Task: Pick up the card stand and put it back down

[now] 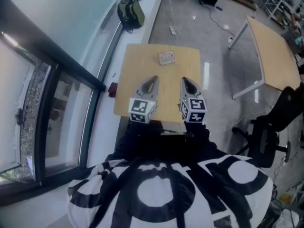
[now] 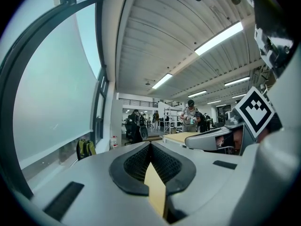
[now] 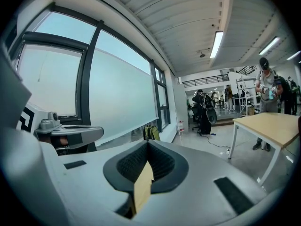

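Note:
The card stand (image 1: 166, 57), a small flat tan piece, lies near the far edge of the small wooden table (image 1: 137, 65). My left gripper (image 1: 153, 79) and right gripper (image 1: 184, 80) hover side by side over the table's near half, both pointing at the stand and well short of it. Both are shut with nothing between the jaws. In the left gripper view the left gripper (image 2: 150, 144) has its jaws meeting at the tip and looks level across the room. The right gripper (image 3: 148, 142) looks the same in its own view. The card stand shows in neither gripper view.
A glass window wall runs along the left. A green backpack (image 1: 131, 12) sits on the floor by it. A second wooden table (image 1: 273, 51) stands to the right, with a black office chair (image 1: 268, 137) near it. A power strip (image 1: 172, 31) lies beyond the table. People (image 2: 190, 114) stand far off.

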`<action>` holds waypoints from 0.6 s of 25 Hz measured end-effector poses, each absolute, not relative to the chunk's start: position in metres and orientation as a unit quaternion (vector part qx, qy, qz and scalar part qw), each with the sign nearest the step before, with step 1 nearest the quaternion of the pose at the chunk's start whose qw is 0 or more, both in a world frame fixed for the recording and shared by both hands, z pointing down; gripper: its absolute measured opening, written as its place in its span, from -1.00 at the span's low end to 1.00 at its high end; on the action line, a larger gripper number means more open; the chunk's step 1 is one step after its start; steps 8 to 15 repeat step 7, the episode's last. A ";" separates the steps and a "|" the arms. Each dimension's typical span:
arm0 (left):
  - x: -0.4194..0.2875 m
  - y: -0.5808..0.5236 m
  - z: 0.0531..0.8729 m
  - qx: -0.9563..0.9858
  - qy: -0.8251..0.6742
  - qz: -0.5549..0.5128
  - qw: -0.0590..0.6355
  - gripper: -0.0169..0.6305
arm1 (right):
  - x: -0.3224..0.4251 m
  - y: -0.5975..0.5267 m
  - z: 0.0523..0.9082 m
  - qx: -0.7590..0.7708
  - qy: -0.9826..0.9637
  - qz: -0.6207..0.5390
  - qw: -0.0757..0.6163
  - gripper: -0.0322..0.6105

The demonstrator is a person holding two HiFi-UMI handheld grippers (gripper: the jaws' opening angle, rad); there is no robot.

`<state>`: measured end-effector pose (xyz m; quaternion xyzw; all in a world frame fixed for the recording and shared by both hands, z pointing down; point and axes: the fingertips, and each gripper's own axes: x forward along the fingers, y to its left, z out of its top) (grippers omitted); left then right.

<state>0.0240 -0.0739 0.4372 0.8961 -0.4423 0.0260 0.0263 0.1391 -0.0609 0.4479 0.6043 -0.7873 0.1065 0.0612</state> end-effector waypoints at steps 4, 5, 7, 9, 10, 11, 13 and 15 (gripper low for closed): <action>0.023 -0.076 0.441 0.897 -0.441 0.025 0.029 -0.92 | 0.138 -0.064 0.447 0.606 -0.787 0.101 0.060 -0.85; 0.022 -0.077 0.442 0.897 -0.441 0.025 0.029 -0.92 | 0.137 -0.065 0.447 0.606 -0.787 0.101 0.060 -0.85; 0.020 -0.080 0.444 0.897 -0.441 0.026 0.030 -0.92 | 0.135 -0.067 0.448 0.606 -0.787 0.101 0.061 -0.85; 0.020 -0.080 0.444 0.897 -0.441 0.026 0.030 -0.92 | 0.135 -0.067 0.448 0.606 -0.787 0.101 0.061 -0.85; 0.020 -0.080 0.444 0.897 -0.441 0.026 0.030 -0.92 | 0.135 -0.067 0.448 0.606 -0.787 0.101 0.061 -0.85; 0.020 -0.080 0.444 0.897 -0.441 0.026 0.030 -0.92 | 0.135 -0.067 0.448 0.606 -0.787 0.101 0.061 -0.85; 0.020 -0.080 0.444 0.897 -0.441 0.026 0.030 -0.92 | 0.135 -0.067 0.448 0.606 -0.787 0.101 0.061 -0.85; 0.020 -0.080 0.444 0.897 -0.441 0.026 0.030 -0.92 | 0.135 -0.067 0.448 0.606 -0.787 0.101 0.061 -0.85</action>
